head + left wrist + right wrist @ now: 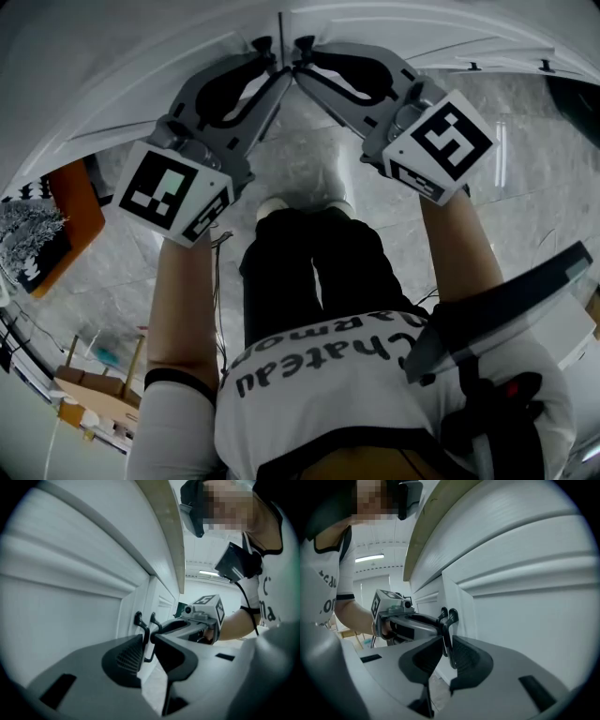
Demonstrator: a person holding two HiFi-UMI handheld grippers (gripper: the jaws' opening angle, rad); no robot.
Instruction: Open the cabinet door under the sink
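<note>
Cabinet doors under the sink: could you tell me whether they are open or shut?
Shut: both doors sit flush, left handle and right handle side by side.

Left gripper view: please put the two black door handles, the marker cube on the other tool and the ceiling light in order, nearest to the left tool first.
1. Left handle, between the jaws of the left tool.
2. Right handle, just beside the first, to its right.
3. Marker cube, further right.
4. Ceiling light, far behind and above.

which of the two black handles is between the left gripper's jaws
The left door's handle; the other handle beside it sits in the right gripper.
</note>
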